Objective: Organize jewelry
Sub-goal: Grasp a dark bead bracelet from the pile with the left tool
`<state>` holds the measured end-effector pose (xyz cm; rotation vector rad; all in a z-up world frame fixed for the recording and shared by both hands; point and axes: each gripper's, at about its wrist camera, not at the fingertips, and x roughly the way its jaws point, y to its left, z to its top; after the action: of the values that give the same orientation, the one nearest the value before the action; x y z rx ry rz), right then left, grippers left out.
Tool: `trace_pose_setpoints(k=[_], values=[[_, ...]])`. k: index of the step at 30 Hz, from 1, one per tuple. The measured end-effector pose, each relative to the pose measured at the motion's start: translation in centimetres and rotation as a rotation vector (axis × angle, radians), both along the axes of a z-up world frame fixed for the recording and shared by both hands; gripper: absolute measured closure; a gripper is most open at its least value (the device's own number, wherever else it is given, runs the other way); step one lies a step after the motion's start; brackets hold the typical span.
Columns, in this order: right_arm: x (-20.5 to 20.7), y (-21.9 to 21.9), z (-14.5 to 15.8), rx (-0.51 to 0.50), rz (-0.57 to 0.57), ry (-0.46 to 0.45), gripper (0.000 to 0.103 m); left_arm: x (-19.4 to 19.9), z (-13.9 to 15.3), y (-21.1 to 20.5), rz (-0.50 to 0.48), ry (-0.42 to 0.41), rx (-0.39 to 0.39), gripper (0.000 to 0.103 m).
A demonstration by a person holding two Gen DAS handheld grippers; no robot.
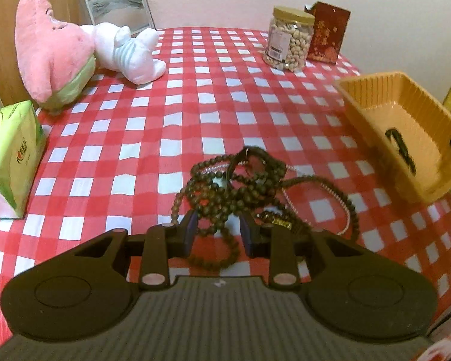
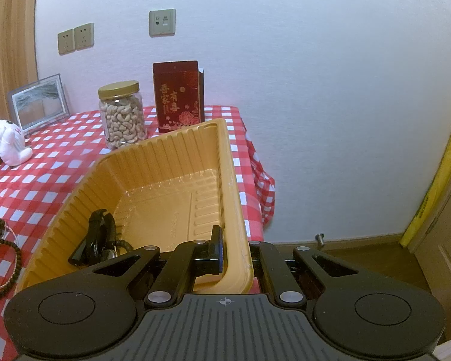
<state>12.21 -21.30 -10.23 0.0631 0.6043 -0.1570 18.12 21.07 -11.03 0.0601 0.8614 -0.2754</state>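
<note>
A tangled pile of dark bead necklaces and bracelets [image 1: 240,186] lies on the red checked tablecloth. My left gripper [image 1: 218,231] is open, its fingers on either side of a loop of beads at the near edge of the pile. A yellow plastic tray [image 1: 375,99] stands at the right with a dark watch [image 1: 401,149] inside. My right gripper [image 2: 234,249] is shut on the tray's right wall [image 2: 234,198], one finger inside and one outside. The watch [image 2: 97,237] lies in the tray's near left corner. Part of the bead pile [image 2: 0,255] shows at the far left.
A pink plush star [image 1: 51,51] and a white plush toy [image 1: 129,51] lie at the back left. A green tissue pack [image 1: 9,153] sits at the left. A jar of cashews [image 1: 288,39] and a red box [image 1: 327,33] stand at the back right. A framed picture [image 1: 117,6] leans against the wall.
</note>
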Motion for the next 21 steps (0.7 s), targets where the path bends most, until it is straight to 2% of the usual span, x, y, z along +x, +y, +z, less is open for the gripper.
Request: trace_pose_setpoints(k=[7,12,21], values=[[0.0,0.1,0.0,-0.001,-0.005,0.006,0.099,0.2,-1.0,-1.1,-0.053,-0.018,0.058,0.075],[0.1,0.1,-0.1,0.0,-0.006,0.011,0.098,1.3,-0.9,-1.5,-0.087,-0.043,0.05,0.075],[0.2,0.1,-0.1,0.002,-0.008,0.014,0.098,2.8,-1.6,-4.9,-0.266,-0.095,0.152,0.071]])
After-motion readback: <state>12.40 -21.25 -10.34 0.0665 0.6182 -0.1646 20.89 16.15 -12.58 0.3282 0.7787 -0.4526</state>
